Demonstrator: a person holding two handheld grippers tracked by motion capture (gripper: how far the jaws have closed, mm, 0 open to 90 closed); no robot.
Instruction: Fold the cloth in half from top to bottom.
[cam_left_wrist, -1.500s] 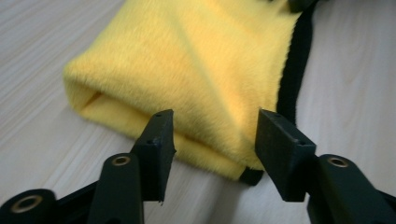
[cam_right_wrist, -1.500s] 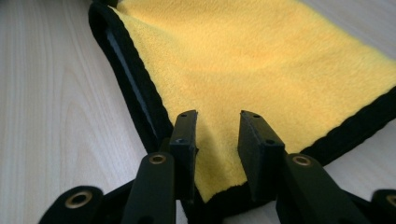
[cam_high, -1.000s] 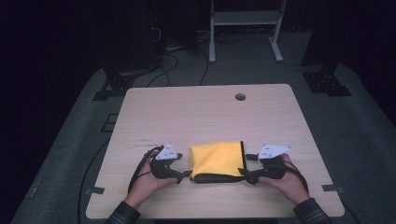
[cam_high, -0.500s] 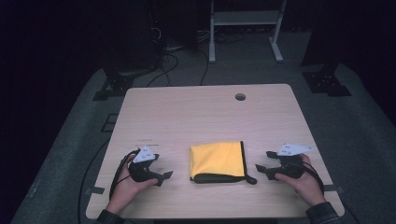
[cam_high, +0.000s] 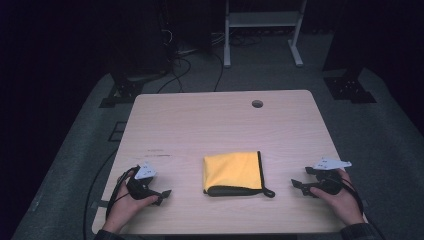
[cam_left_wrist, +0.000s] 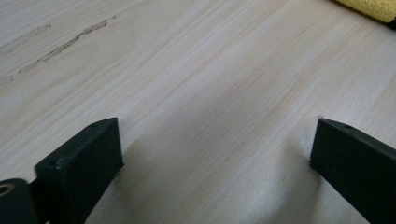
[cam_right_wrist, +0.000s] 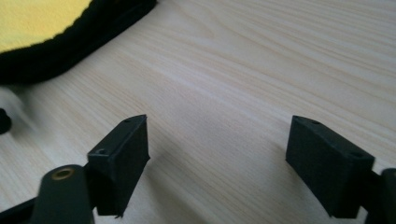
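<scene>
1. Left gripper (cam_high: 159, 194): lower left of the high view, low over the table (cam_high: 200, 125). In the left gripper view its matte black, blocky jaws stand wide apart and released, with bare wood between them.
2. Right gripper (cam_high: 300, 186): lower right of the high view. In the right gripper view the jaws are likewise spread, holding nothing.
3. Yellow cloth (cam_high: 233, 171): lower centre of the high view, between the two grippers and apart from both. It is folded into a flat, soft rectangle with a dark bound edge along its right and near sides. A short dark cord tail (cam_high: 269, 192) projects from its near right corner.
4. Table surface: pale, smooth wood grain, rounded corners, a round cable hole (cam_high: 257, 104) toward the upper centre.
5. Risk, judged: a jaw closing on the top layer alone would likely peel the fold open. A low approach could snag the cord tail and drag the cloth askew.
</scene>
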